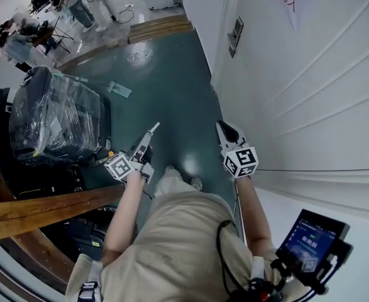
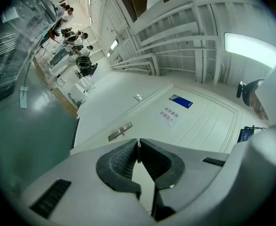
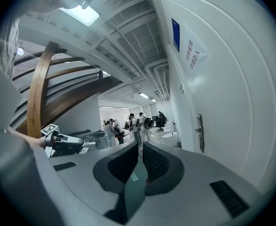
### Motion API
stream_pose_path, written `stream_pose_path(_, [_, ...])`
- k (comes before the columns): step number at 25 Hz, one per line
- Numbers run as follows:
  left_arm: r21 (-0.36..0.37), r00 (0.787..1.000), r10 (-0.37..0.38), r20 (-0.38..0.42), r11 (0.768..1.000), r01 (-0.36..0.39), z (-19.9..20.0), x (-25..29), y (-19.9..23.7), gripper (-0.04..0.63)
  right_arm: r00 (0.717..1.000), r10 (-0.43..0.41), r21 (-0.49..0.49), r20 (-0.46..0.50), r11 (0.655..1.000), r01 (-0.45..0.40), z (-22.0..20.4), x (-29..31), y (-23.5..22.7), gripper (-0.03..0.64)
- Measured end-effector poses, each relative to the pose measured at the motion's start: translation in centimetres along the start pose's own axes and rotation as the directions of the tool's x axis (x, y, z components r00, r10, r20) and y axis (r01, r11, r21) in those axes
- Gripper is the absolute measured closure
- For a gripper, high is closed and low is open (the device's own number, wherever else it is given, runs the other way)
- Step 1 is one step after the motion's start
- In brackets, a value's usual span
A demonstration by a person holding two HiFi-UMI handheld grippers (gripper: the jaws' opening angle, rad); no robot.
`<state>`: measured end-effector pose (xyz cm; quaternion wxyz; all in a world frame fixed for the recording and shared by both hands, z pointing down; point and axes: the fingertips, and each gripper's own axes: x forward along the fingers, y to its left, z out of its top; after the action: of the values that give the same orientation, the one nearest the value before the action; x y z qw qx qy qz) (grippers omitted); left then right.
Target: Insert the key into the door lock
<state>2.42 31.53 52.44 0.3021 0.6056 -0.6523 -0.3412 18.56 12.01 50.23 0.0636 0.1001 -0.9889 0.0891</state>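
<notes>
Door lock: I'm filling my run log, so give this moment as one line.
left claw: shut | right claw: narrowly apart | door lock: ahead, untouched

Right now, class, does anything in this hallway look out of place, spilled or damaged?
Nothing looks spilled or damaged. One thing stands out: what looks like a long-handled flat mop lies on the green floor in the walkway, beside a bulky black item wrapped in plastic film.
</notes>
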Motion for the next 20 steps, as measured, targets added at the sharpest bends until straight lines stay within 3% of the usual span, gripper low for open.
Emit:
stream_pose_path(7, [-0.038, 0.999, -0.027, -0.038, 0.999, 0.025, 2.4, 3.1, 2.2, 0.561, 0.999, -0.038, 0.046, 0.020, 0.998, 0.037, 0.9, 2.8, -0.7, 0.593])
stream_pose_path(15, [0.017, 0.993, -0.076, -0.087, 0.997, 0.078, 6.9, 6.7, 4.4, 0.561, 0.996, -0.087, 0.053, 0.031, 0.995, 0.085, 2.0, 7.4, -1.7, 0.593])
stream_pose_path(20, [-0.009, 0.991, -0.083, -0.104, 0.997, 0.082, 9.0, 7.2, 6.7, 0.561, 0.994, -0.106, 0.048, 0.030, 0.993, 0.105, 2.5, 10.3, -1.1, 0.593])
